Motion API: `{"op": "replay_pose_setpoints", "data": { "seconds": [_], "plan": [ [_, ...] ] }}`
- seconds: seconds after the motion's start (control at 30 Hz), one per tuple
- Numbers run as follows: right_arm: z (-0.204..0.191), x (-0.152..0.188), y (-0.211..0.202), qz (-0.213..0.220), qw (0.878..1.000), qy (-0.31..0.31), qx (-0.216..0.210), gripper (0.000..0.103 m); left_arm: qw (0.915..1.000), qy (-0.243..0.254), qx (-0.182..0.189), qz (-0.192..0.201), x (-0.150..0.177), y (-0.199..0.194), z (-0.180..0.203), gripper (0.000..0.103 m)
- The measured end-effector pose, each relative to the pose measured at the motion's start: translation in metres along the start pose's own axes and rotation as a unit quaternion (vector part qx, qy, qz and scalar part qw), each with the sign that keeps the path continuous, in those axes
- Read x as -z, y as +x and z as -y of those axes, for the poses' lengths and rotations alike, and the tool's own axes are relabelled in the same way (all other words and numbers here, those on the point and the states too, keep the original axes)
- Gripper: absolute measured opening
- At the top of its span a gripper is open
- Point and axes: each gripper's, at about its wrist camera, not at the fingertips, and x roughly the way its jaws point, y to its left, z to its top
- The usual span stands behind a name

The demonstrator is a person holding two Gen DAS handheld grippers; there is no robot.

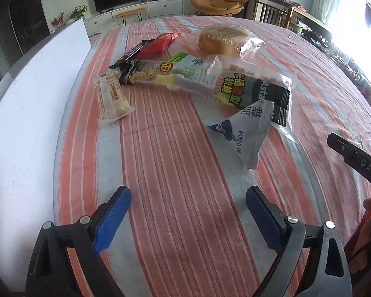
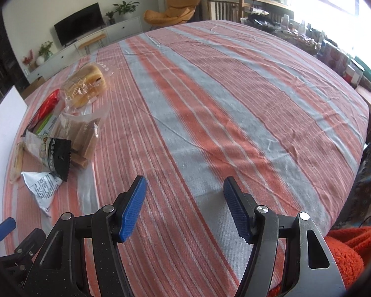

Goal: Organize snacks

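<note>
Blue-padded left gripper (image 1: pixel 188 220) nearest, jaws wide, nothing between, above bare striped tablecloth (image 1: pixel 175 163). Right gripper (image 2: pixel 184 208) likewise spread wide and empty over open cloth, well apart from the snacks. Snack pile further out, clustered near the white board (image 1: pixel 32 128): grey triangular packet (image 1: pixel 244 136) closest, touching the long green-and-black candy bag (image 1: pixel 210 84); cream wafer bar (image 1: pixel 112 99) off to the left of it; dark chocolate bar (image 1: pixel 133 52) and red wrapper (image 1: pixel 160 43) behind; bagged bread (image 1: pixel 222 40) at the far end. Orange sleeve (image 2: pixel 353 255) at lower right of the right wrist view.
</note>
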Motion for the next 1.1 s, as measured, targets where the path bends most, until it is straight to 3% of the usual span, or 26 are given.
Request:
{"op": "replay_pose_setpoints", "data": {
  "seconds": [0.23,0.7,1.1],
  "plan": [
    [-0.003,0.0,-0.001,-0.001,1.0,-0.007,0.005,0.069,0.9999,-0.003,-0.007,0.014,0.003,0.002,-0.003,0.103],
    [-0.016,0.005,0.003,-0.007,0.999,-0.043,0.015,0.085,0.9989,0.001,-0.009,0.046,0.01,0.0,-0.003,0.103],
    [-0.017,0.006,0.003,-0.012,0.999,-0.048,0.012,0.088,0.9986,-0.001,-0.011,0.051,0.011,0.0,-0.002,0.103]
  ]
}}
